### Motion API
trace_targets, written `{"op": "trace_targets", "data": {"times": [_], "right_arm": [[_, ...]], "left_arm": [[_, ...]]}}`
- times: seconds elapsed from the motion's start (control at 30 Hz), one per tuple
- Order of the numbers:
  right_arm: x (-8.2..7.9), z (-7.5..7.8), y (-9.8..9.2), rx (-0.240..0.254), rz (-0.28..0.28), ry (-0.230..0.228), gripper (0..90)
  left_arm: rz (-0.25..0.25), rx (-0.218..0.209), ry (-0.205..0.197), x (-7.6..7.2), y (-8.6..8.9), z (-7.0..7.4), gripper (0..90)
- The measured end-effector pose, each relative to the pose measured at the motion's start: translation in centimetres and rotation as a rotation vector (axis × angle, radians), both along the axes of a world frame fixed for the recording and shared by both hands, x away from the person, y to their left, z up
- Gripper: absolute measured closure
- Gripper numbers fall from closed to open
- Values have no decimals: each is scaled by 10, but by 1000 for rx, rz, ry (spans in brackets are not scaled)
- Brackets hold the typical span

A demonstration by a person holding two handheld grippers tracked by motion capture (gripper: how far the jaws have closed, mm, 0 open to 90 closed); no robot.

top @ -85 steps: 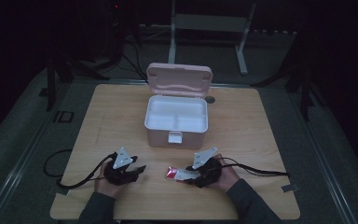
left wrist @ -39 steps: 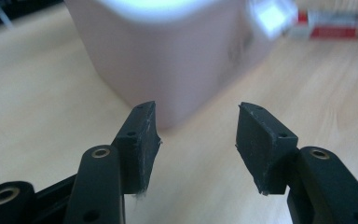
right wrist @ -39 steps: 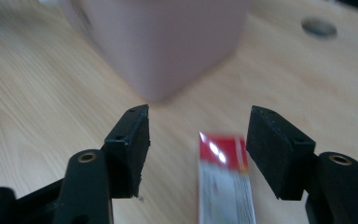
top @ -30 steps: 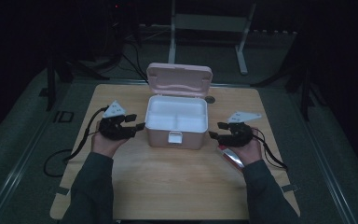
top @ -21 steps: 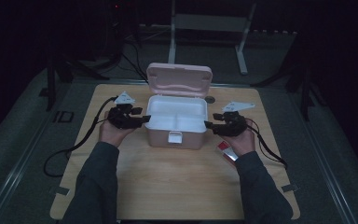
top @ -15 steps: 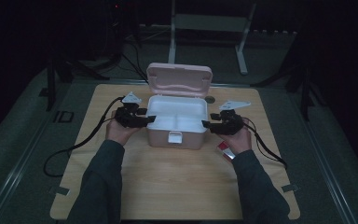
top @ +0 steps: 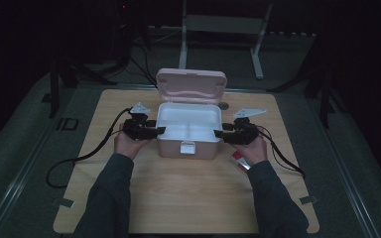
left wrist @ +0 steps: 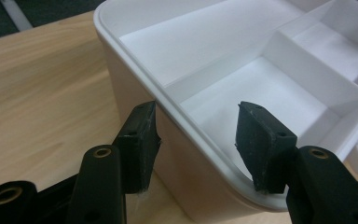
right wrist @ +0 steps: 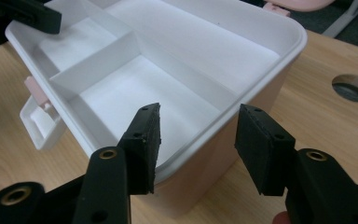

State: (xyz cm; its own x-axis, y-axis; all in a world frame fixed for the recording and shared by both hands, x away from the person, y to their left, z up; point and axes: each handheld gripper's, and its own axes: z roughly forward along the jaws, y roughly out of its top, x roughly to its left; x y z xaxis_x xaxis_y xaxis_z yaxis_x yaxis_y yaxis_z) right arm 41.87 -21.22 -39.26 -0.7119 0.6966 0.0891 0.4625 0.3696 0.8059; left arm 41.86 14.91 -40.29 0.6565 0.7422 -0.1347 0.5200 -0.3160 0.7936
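The open pink box [top: 187,134] sits on the worktop [top: 188,198]. The left gripper [left wrist: 198,135] and the right gripper [right wrist: 198,140] each hold their fingers spread apart, one finger inside and one outside the box's side rim.

Pink box [top: 187,134] with white divided insert, stood upright at the middle of the wooden tabletop [top: 188,193], hinged lid [top: 191,85] raised open at the back, white latch [top: 187,147] hung on the front wall, compartments seen empty.
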Motion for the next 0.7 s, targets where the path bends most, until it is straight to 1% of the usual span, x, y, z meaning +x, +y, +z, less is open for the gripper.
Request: {"op": "trace_targets", "data": {"times": [0.03, 0.07, 0.13, 0.27, 0.33, 0.4, 0.43, 0.47, 0.57, 0.7], "right_arm": [[-2, -1, -5, 22, -1, 9, 506], [-2, -1, -5, 22, -1, 9, 506], [-5, -3, -10, 39, -1, 15, 509], [-13, -3, -17, 40, 0, 15, 510], [-18, -3, -19, 37, 6, 13, 509], [-22, -3, -21, 38, 11, 11, 509], [-26, -4, -23, 40, 17, 10, 509], [-26, -4, -23, 40, 17, 10, 509], [-35, -4, -23, 37, 15, 6, 509], [-43, -3, -23, 19, 21, 9, 508]], "left_arm": [[2, -15, 3, -3, -1, -1, 479], [2, -23, 5, -5, -2, -1, 479], [3, -34, 9, -11, -5, -1, 480], [0, -27, 12, -21, -10, 0, 480], [3, -36, 17, -27, -12, 0, 482], [7, -31, 18, -33, -14, 0, 484], [6, -23, 15, -36, -15, 0, 484], [9, -17, 16, -39, -16, 1, 484], [13, -2, 19, -49, -18, 2, 484], [15, 0, 18, -58, -19, 2, 484]]}}
